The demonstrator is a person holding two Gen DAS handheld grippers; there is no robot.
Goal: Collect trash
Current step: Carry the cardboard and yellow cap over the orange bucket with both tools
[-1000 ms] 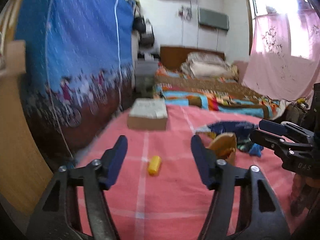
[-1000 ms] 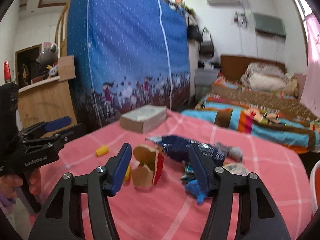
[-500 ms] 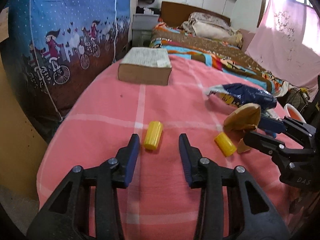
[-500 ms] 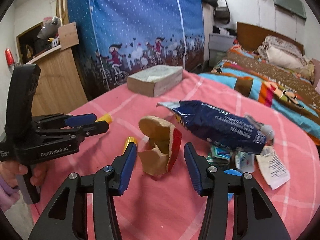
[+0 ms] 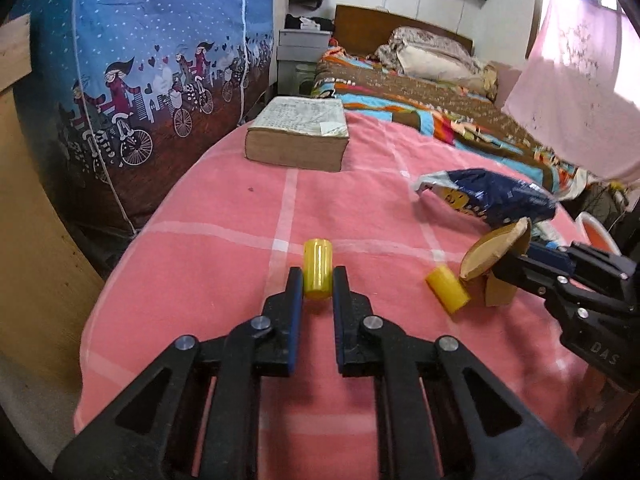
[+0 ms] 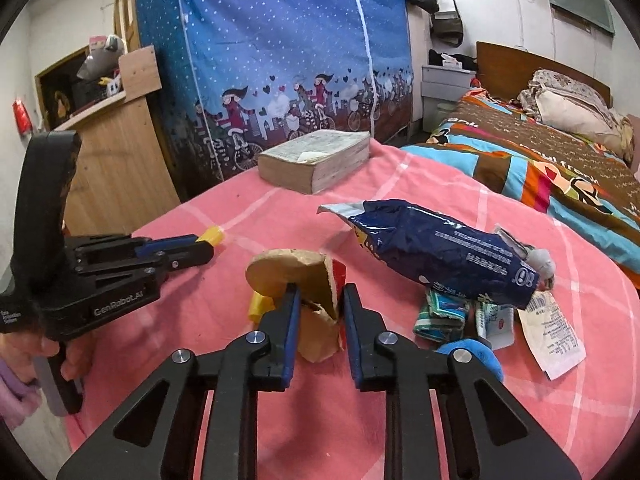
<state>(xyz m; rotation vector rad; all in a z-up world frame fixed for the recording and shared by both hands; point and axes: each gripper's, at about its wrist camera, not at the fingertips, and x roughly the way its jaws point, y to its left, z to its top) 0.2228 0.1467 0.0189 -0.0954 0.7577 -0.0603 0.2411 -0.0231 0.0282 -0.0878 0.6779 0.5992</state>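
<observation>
On the pink blanket (image 5: 224,240), in the left wrist view, the left gripper (image 5: 314,286) has just been closing and its jaws now pinch the near end of a yellow tube (image 5: 317,264), which lies near the blanket's left edge where 2 white stripes cross. A 2nd tube (image 5: 447,288) lies to the right, just beside a torn paper cup (image 5: 494,248). The right gripper (image 5: 516,266) comes in from the right edge of this view, its tips at that cup; how tightly they close cannot be told from this side. Behind the cup lies a blue snack bag (image 5: 492,196), and a thick book (image 5: 298,136) sits at the blanket's far edge — well apart from the trash.

From the right wrist view, the right gripper (image 6: 318,304) has also just been closing: its 2 blue pads press the crumpled cup (image 6: 304,276) from both sides, the cup resting on the blanket (image 6: 420,408) near the middle. The 2nd tube (image 6: 260,306) peeks out just left of the cup, touching it. The bag (image 6: 440,248) lies to the right, over small wrappers (image 6: 440,312) and beside a receipt (image 6: 554,336). At the left edge the left gripper (image 6: 200,246) is held by a hand (image 6: 60,356) and its narrowed tips clasp the yellow tube (image 6: 212,235). The book (image 6: 316,160) rests at the far edge.
</observation>
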